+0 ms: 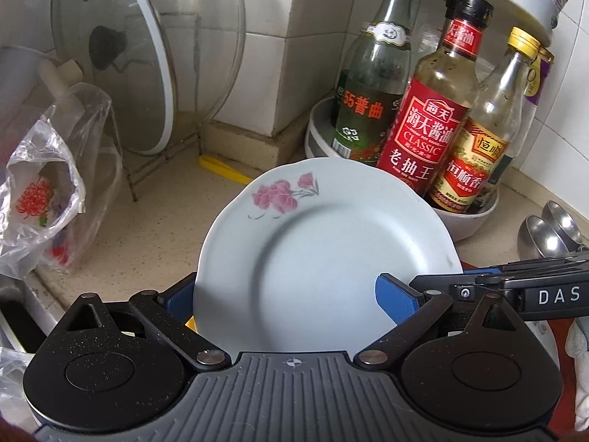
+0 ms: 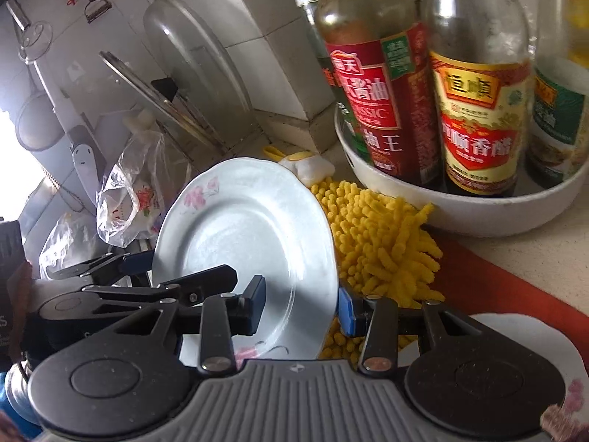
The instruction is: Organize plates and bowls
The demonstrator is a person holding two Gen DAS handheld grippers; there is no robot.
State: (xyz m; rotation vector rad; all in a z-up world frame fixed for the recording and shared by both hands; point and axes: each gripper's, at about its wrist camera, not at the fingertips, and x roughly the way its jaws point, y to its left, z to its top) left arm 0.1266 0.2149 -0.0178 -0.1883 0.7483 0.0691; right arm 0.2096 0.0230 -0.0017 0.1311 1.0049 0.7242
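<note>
Plate (image 1: 324,254) pinched by both grippers, left (image 1: 291,294) and right (image 2: 302,305); may slip, striking near bottles (image 1: 423,125).

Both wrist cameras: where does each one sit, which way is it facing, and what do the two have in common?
Left wrist: on the left gripper, facing the tiled corner, glass lid and bottles; own jaws straddle the plate; the right gripper enters from the right.
Right wrist: on the right gripper, looking left across the counter over a yellow mop head; own jaws straddle the plate; the left gripper shows beyond.
Shared: plate, bottles, lid, plastic bag.
</note>
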